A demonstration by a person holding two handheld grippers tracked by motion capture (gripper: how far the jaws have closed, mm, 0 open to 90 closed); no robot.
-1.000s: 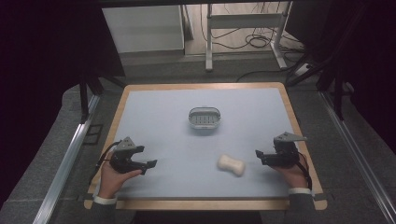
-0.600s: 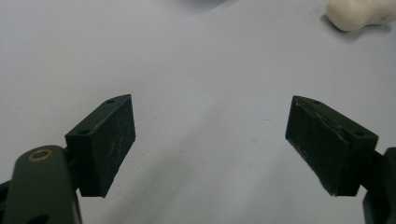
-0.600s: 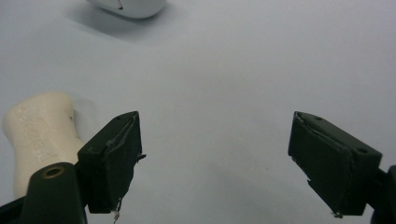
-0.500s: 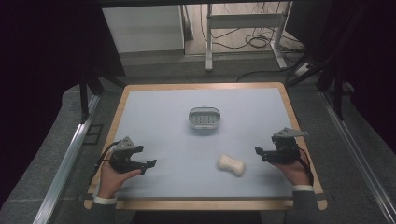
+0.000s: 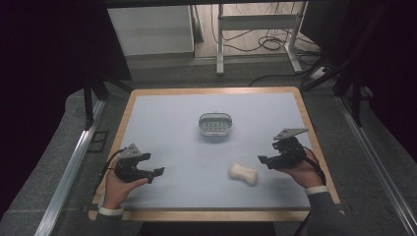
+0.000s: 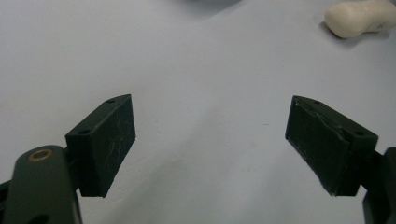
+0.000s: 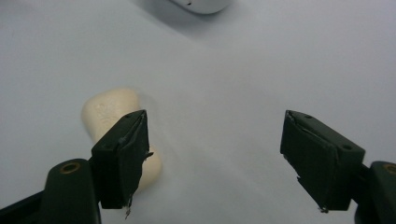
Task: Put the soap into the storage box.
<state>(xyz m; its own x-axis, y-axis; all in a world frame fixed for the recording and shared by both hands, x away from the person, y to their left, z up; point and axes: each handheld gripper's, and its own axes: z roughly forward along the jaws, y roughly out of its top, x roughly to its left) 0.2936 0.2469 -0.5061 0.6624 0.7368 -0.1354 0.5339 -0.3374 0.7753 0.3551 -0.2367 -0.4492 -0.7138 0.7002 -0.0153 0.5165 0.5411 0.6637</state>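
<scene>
A cream, bone-shaped soap bar (image 5: 243,173) lies on the pale blue table top (image 5: 167,118), right of centre near the front. My right gripper (image 5: 263,160) hovers just right of it, pointing left. Its jaws are open and have just been closing, with nothing between them. In the right gripper view the soap bar (image 7: 109,109) lies partly behind the left fingertip (image 7: 123,156) of my right gripper (image 7: 215,156). My left gripper (image 5: 156,172) rests at the front left, open and holding nothing. The left gripper view shows my left gripper (image 6: 210,144) with the soap bar (image 6: 359,17) far off.
A small grey oval dish (image 5: 215,124) with a slotted bottom stands at the table's centre, and its rim (image 7: 201,3) sits at the top of the right gripper view. A wooden border (image 5: 314,142) frames the table. Bare surface lies between the two hands.
My right hand has lifted a little and shifted left toward the soap bar. The left hand, the soap bar and the dish have stayed put.
</scene>
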